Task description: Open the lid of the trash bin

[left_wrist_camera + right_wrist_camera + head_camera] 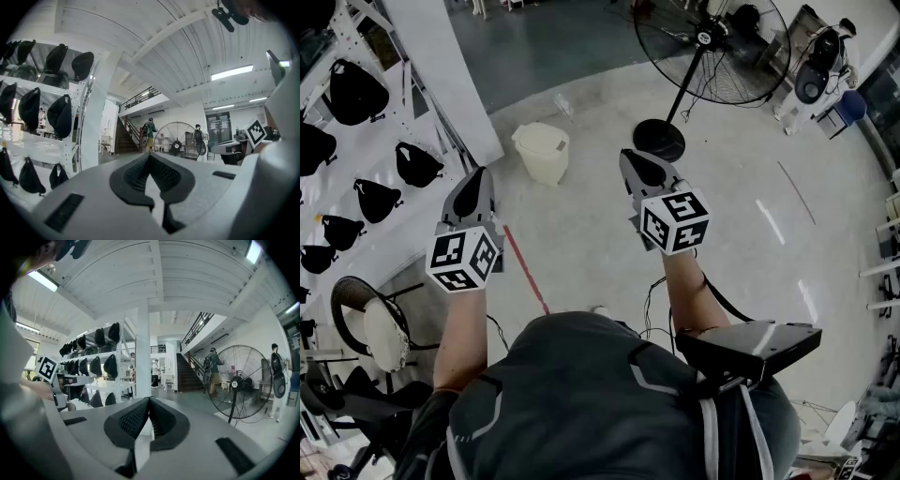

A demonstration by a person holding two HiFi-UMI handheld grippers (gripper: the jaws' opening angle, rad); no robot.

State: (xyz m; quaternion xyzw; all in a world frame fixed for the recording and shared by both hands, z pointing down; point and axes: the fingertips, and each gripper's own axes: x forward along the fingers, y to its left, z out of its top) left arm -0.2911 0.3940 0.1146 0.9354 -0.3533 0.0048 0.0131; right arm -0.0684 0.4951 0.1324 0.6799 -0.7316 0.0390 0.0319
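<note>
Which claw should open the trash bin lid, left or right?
Left, probably. In the head view the left claw hangs a bit nearer the trash bin; the right claw is beside the fan base.

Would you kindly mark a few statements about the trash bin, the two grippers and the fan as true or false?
1. The trash bin has its lid shut. True.
2. The left gripper is clamped on the bin's lid. False: it is apart from the bin, jaws together on nothing.
3. The right gripper has its jaws wide apart. False: they are together, with nothing between them.
4. A standing fan is in the room. True.
5. The bin sits on the white shelving. False: it stands on the floor.
</note>
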